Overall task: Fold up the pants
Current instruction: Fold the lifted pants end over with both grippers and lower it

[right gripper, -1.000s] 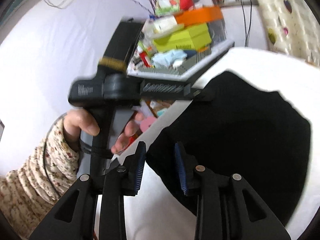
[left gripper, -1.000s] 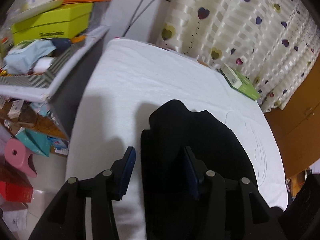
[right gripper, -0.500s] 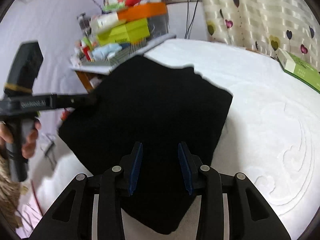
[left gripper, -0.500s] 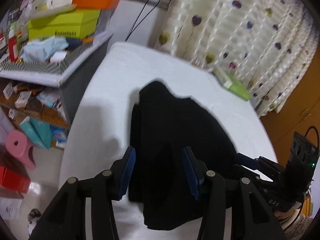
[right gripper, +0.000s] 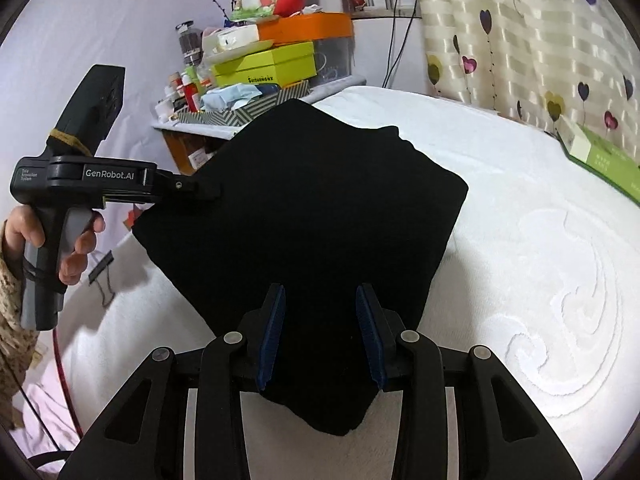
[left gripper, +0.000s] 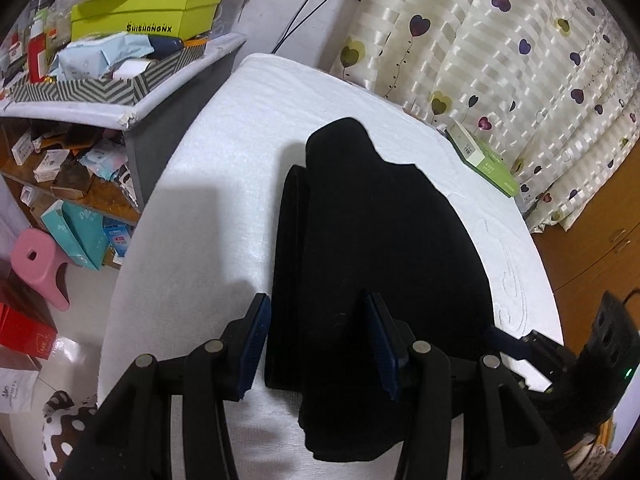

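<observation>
A: Lying folded on the white bed (left gripper: 224,184) — black pants (left gripper: 372,240). Left tool (left gripper: 318,346), right tool (right gripper: 320,334) both hovering, jaws apart, gripping nothing.

B: Squaring the edges first — then pinching the near hem, probably.

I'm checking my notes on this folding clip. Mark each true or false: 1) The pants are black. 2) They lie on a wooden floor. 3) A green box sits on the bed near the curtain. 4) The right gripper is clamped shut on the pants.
1) True: the pants are black.
2) False: they lie on the white bed.
3) True: the green box lies by the curtain.
4) False: the right gripper has its jaws apart over the fabric, pads not pressing.
</observation>
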Tool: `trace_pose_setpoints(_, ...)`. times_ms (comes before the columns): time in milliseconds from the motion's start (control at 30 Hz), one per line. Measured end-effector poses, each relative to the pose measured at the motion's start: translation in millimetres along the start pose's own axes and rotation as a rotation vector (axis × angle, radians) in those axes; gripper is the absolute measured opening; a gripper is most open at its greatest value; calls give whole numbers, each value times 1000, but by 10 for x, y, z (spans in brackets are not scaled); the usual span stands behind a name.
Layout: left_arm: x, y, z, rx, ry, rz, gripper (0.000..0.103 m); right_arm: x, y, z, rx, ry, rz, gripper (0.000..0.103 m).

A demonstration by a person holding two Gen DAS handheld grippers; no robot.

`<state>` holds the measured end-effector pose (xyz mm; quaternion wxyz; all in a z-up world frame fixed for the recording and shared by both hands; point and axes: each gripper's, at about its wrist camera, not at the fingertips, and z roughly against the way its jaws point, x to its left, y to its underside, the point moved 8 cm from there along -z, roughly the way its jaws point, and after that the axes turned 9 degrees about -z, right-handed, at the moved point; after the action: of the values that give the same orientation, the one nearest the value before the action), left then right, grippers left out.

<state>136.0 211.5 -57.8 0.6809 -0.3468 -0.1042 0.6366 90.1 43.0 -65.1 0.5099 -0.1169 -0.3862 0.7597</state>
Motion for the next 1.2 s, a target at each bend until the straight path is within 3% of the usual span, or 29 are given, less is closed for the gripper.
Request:
trace_pose_setpoints(133,21,11,-6,0,0,12,51,100,-85,80,-17,8,43,38)
trace_pose_setpoints(200,31,11,51,-18,0,20,51,246,-124,127,-37,-55,64,39)
trace_pose_setpoints(367,104,35,232,-79,-6,68,51,717,-94,2,1,-179,139,58)
trace_pose_setpoints(467,178,76,341,-119,4,118,51,970,-58,-130,18,-229,186,58)
trace_pose_setpoints(633,264,169,387,-106,-23,142,52,1168,-1,-348,27,-152,318,60)
trace_pose_setpoints(733,319,194,407,-109,-25,165,54,1196,48,-449,36,-76,405,67)
trace_pose_setpoints(967,415,220,336,-96,-8,212,55,1105,50,-583,30,62,467,68)
trace_pose_setpoints(1200,419,207,278,-87,3,223,55,1133,27,-616,19,76,508,68)
